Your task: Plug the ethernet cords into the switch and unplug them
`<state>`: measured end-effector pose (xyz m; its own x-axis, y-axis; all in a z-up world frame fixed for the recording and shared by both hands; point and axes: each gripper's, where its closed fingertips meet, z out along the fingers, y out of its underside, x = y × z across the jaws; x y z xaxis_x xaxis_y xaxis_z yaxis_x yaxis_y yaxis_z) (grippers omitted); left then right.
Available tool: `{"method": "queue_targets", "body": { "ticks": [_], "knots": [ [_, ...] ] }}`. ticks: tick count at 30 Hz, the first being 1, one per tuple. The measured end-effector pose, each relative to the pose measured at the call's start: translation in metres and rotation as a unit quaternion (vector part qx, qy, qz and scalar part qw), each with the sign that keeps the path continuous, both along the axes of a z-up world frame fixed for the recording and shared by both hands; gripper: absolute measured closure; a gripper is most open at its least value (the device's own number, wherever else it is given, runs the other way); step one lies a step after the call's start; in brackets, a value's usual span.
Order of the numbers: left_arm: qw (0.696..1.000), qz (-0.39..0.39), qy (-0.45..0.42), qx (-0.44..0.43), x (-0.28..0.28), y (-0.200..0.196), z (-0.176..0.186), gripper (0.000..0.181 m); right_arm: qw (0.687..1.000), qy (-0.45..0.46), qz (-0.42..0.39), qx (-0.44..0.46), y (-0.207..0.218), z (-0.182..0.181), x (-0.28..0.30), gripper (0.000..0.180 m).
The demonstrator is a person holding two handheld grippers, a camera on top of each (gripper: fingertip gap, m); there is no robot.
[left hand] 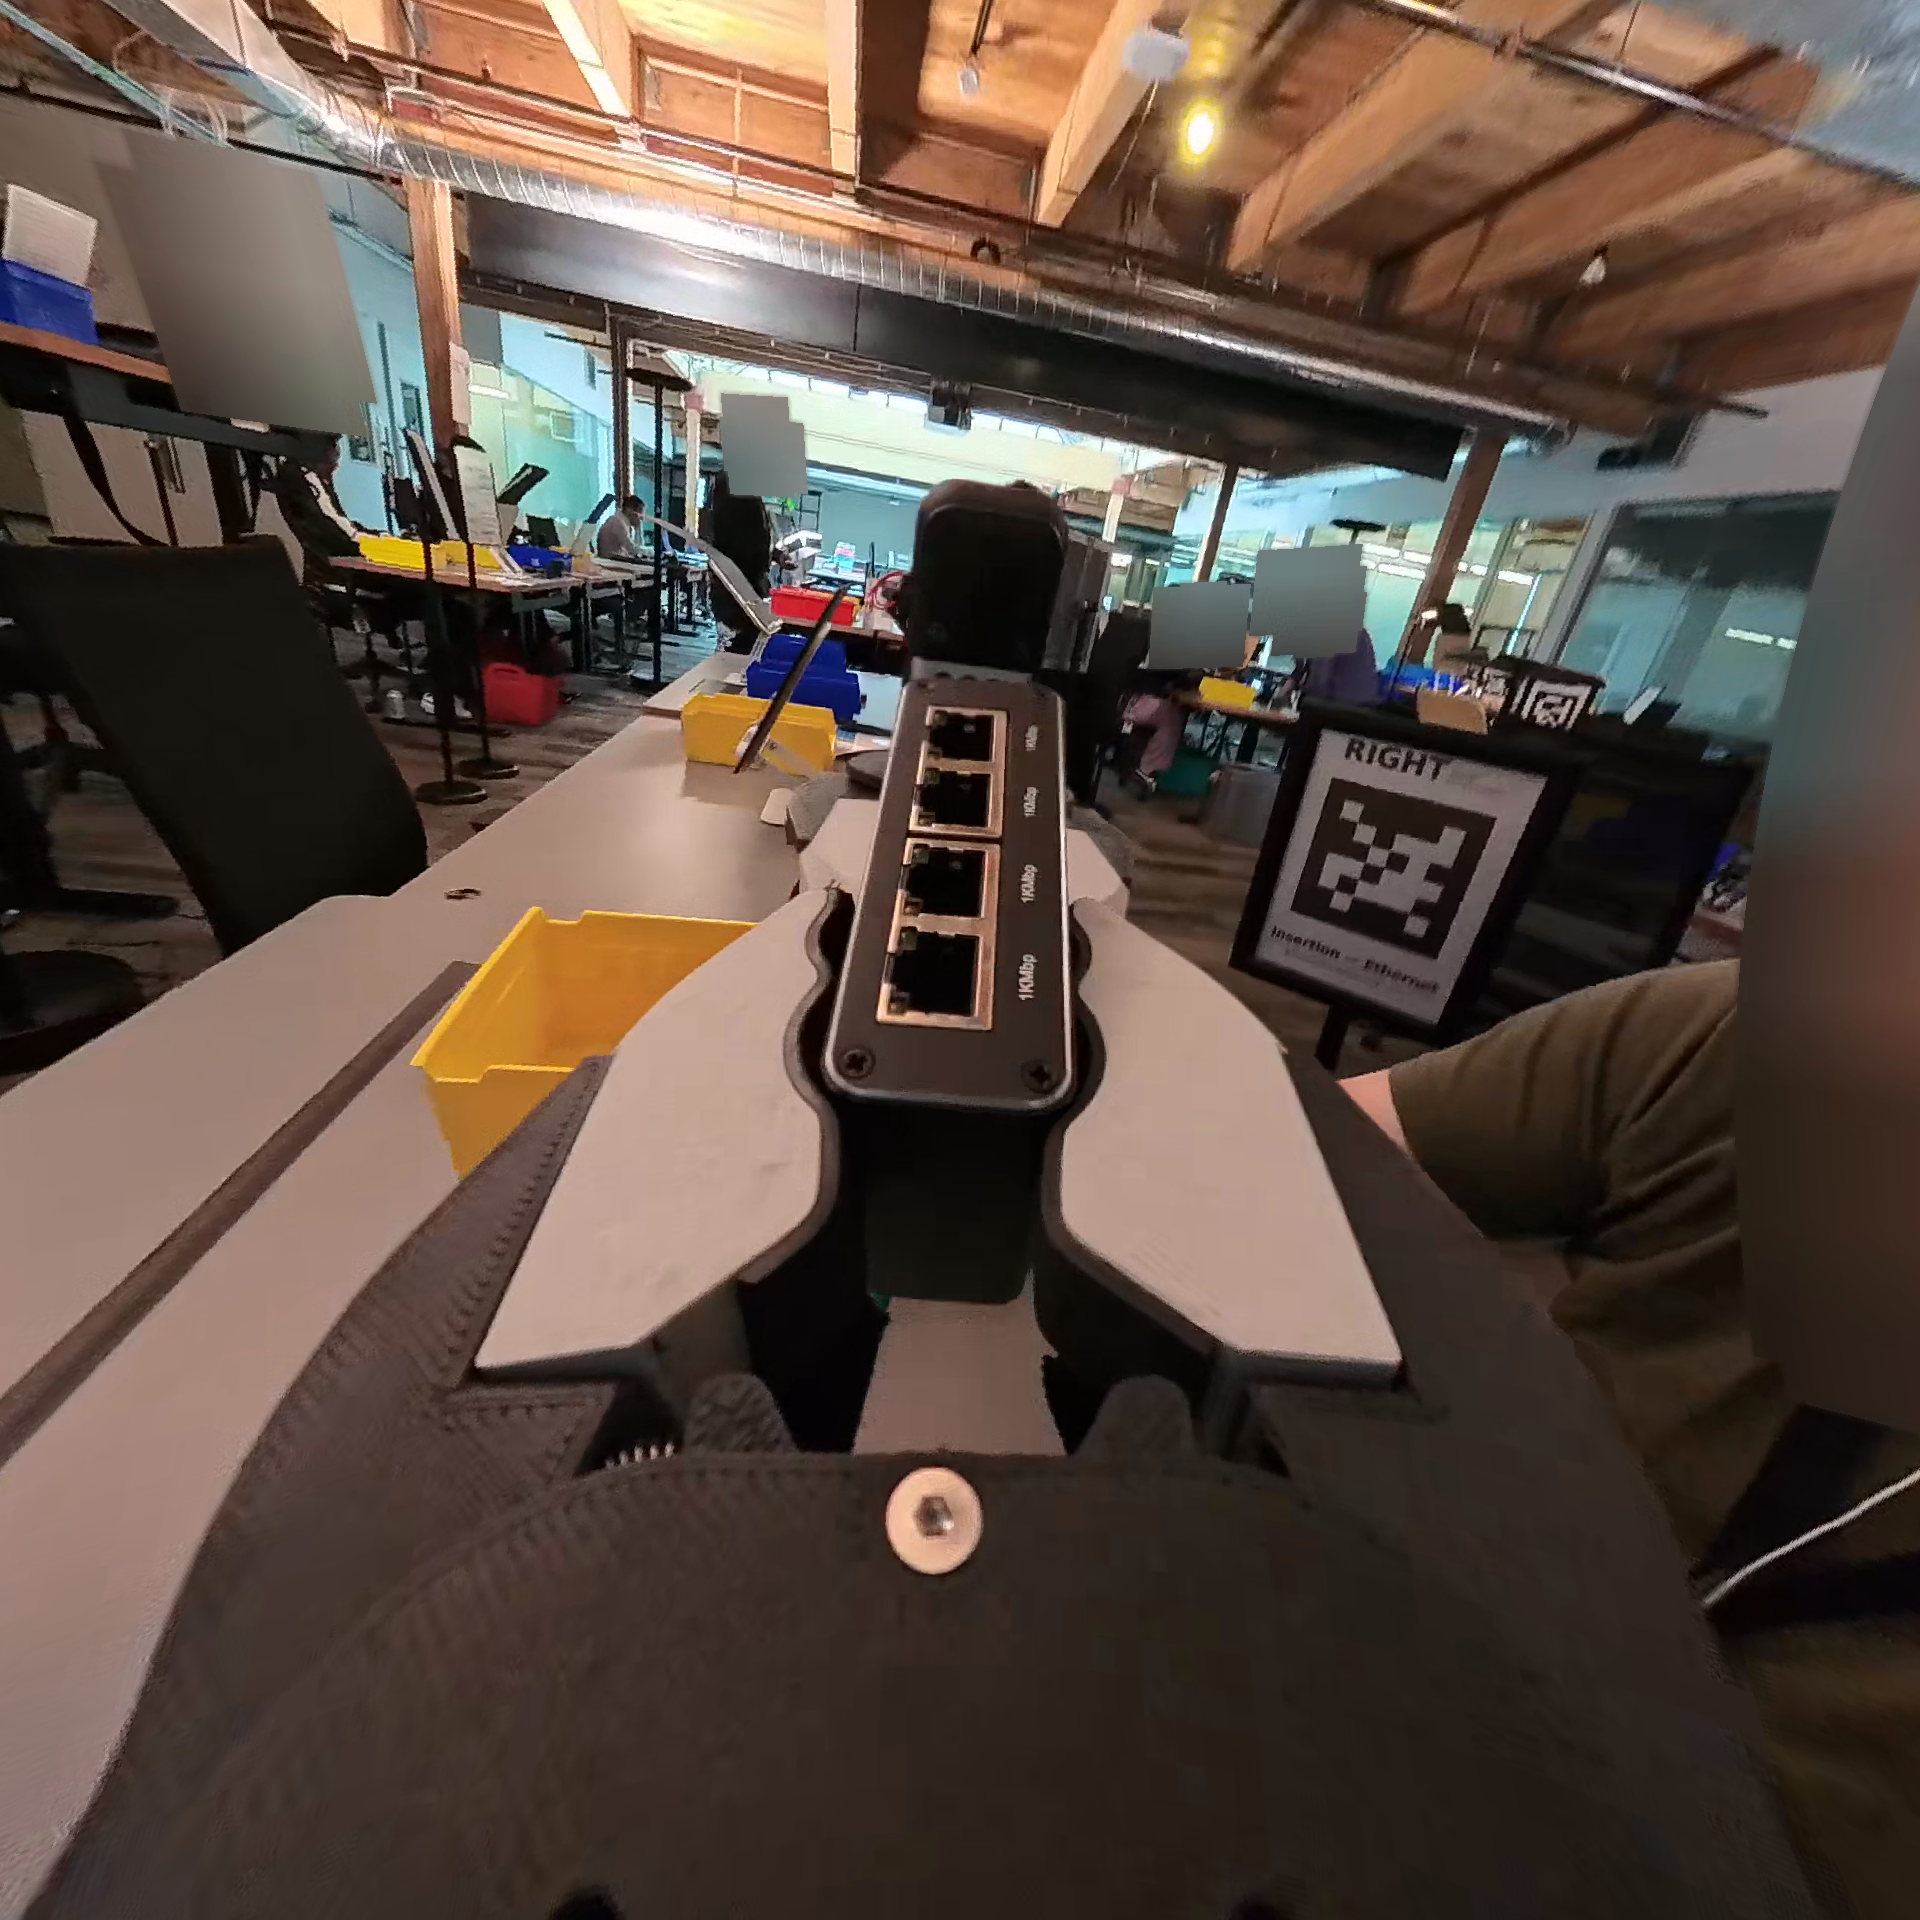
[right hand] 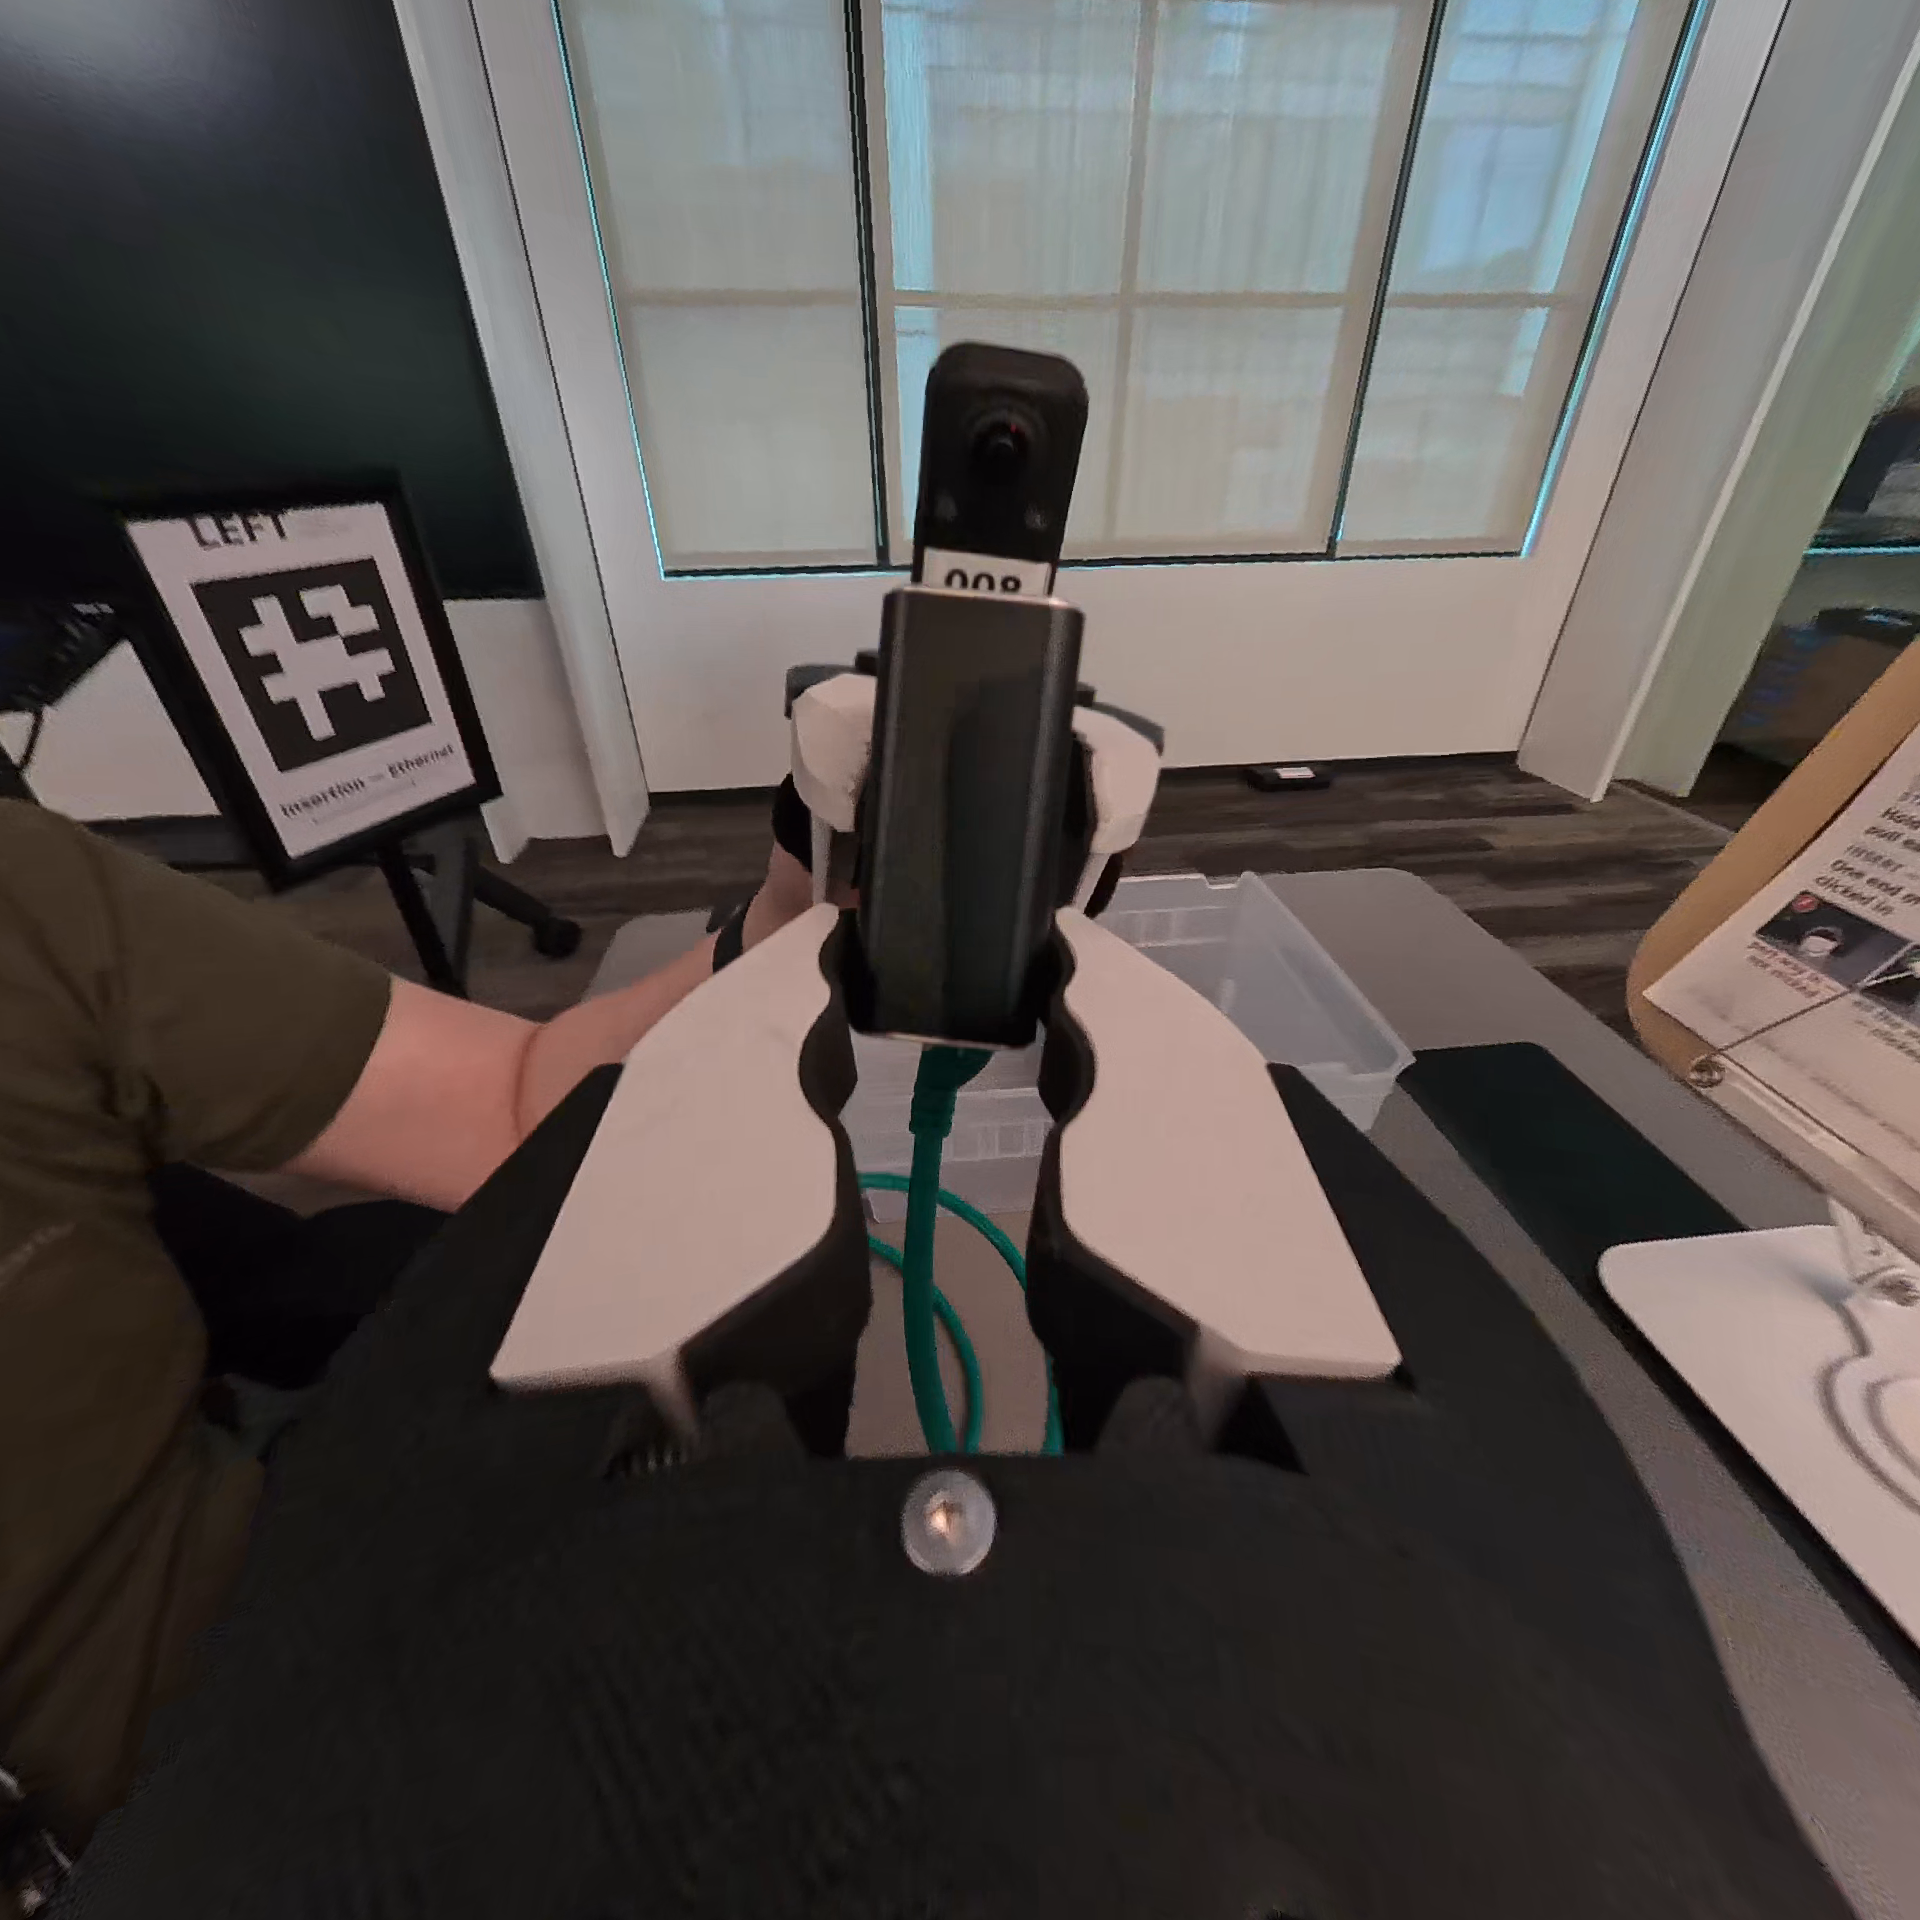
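The left tool (left hand: 948, 997) clamps the black switch (left hand: 951, 904) between its fingers, ports facing the camera, raised above the grey counter (left hand: 260, 1039). Opposite it, the right tool (right hand: 943, 997) also grips the switch's far end, where a green cord (right hand: 930, 1195) hangs plugged in.

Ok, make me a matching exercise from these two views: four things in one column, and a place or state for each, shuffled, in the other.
Things:
1. switch
2. green ethernet cord
3. yellow bin
4. clear plastic bin

Places or states:
A. on the grey table, left of the left gripper
B. hangs below the switch, between the fingers of the right gripper
C. held by both grippers, its four visible ports empty
D. just beyond the right gripper's fingers

Pairs: 1-C, 2-B, 3-A, 4-D
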<state>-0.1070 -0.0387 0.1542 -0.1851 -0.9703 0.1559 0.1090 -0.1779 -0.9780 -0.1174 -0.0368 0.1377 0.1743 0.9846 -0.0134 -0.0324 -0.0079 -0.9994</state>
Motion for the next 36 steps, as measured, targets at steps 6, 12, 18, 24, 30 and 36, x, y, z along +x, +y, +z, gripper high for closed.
{"method": "queue_targets", "body": {
  "ticks": [6, 12, 18, 24, 30, 36],
  "knots": [
    [0.998, 0.013, 0.028, -0.047, 0.003, 0.013, -0.012, 0.143, 0.998, 0.051, 0.009, -0.034, 0.012, -0.010, 0.003, 0.148],
    [0.989, 0.060, 0.132, 0.037, 0.008, 0.011, -0.037, 0.144, 0.991, 0.107, 0.078, -0.016, 0.010, -0.031, 0.008, 0.148],
    [0.964, 0.110, 0.226, 0.083, 0.014, 0.012, -0.061, 0.144, 0.976, 0.170, 0.133, -0.011, 0.010, -0.052, 0.013, 0.147],
    [0.959, 0.118, 0.246, 0.078, 0.017, 0.012, -0.068, 0.144, 0.972, 0.190, 0.136, 0.002, 0.009, -0.058, 0.016, 0.148],
    [0.966, 0.102, 0.230, 0.052, 0.011, 0.014, -0.065, 0.144, 0.976, 0.183, 0.119, -0.009, 0.010, -0.054, 0.011, 0.148],
    [0.969, 0.089, 0.229, 0.038, 0.005, 0.015, -0.065, 0.144, 0.983, 0.155, 0.094, -0.006, 0.012, -0.055, 0.004, 0.148]
  ]
}}
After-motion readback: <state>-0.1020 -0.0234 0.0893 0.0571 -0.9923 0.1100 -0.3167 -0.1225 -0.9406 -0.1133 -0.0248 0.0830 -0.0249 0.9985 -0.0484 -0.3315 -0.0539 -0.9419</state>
